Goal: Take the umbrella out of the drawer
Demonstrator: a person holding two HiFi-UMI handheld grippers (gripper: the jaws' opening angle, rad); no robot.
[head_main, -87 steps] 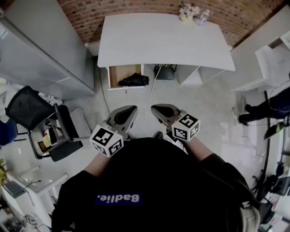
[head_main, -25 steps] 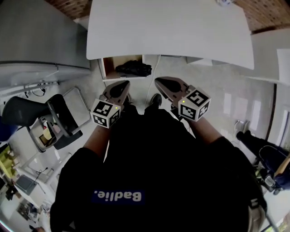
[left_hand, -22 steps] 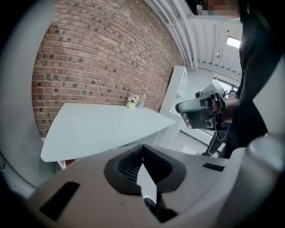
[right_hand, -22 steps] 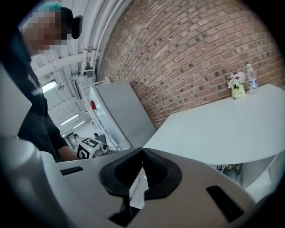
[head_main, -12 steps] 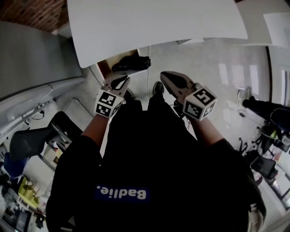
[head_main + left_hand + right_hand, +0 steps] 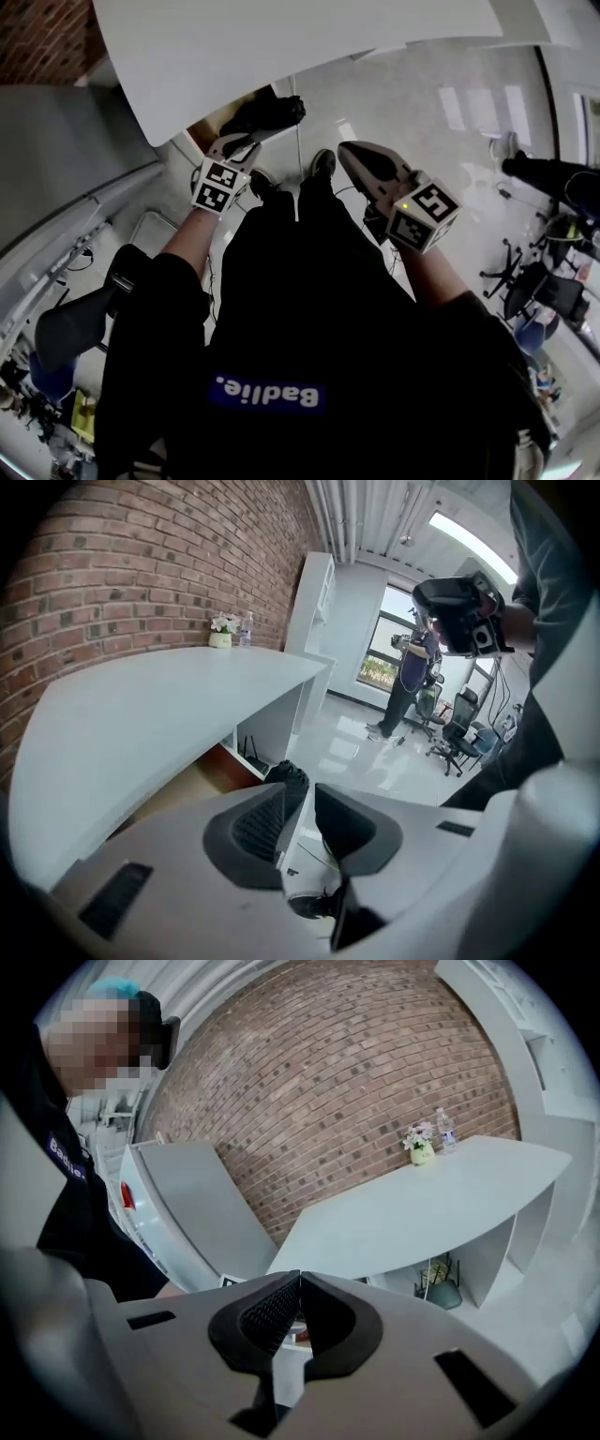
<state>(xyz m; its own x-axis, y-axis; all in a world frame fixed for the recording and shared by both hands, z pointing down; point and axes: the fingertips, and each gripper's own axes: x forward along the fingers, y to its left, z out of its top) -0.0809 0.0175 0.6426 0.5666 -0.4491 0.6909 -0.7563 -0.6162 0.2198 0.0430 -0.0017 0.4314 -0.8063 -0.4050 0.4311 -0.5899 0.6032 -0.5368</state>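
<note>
The umbrella (image 6: 269, 112) lay lengthwise in the drawer (image 6: 204, 127) just ahead of the nearer left tool (image 6: 242, 147), whose empty jaws had just been opening; the right tool (image 6: 354, 155), closed, hung farther off.

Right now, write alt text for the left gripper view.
The left hand-held gripper, whose jaws have just been opening with nothing between them, points at a black umbrella lying in the open drawer under a white desk. A brick wall stands behind.
</note>
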